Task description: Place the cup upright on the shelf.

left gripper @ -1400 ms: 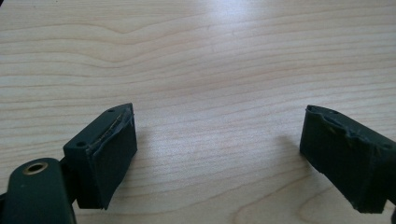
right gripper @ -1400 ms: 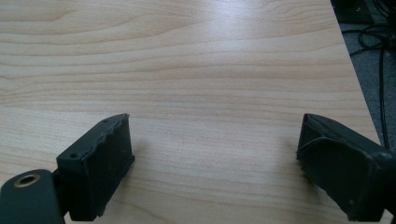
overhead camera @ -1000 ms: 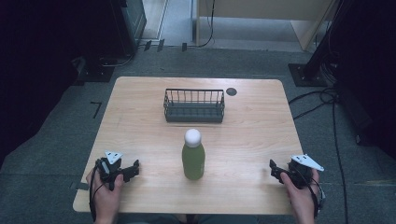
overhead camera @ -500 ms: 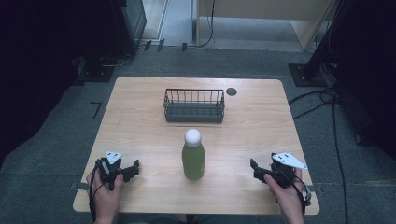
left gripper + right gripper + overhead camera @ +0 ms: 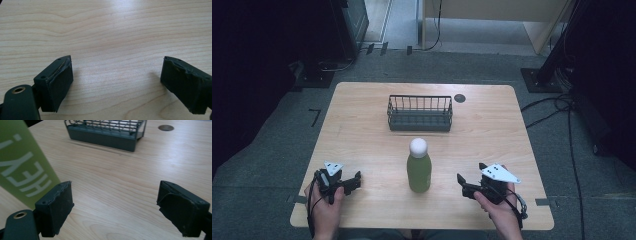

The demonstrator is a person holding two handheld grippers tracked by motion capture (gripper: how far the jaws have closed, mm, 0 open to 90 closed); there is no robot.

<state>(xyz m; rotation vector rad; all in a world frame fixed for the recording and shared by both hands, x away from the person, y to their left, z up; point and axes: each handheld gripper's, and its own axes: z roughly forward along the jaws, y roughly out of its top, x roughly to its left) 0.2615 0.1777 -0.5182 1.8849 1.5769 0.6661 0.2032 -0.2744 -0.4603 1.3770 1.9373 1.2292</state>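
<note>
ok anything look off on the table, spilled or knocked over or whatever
Nothing stands out. The green bottle stands upright with its white cap on, the wire basket sits square behind it, and no spill shows on the table.

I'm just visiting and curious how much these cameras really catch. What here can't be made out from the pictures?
- The green bottle: right gripper view, cut off by the left edge; its white lettering is only partly readable.
- The wire basket: high view, too small to tell whether anything lies inside.
- The person's hands below the left gripper and right gripper: high view, forearms cut off by the bottom edge.
</note>
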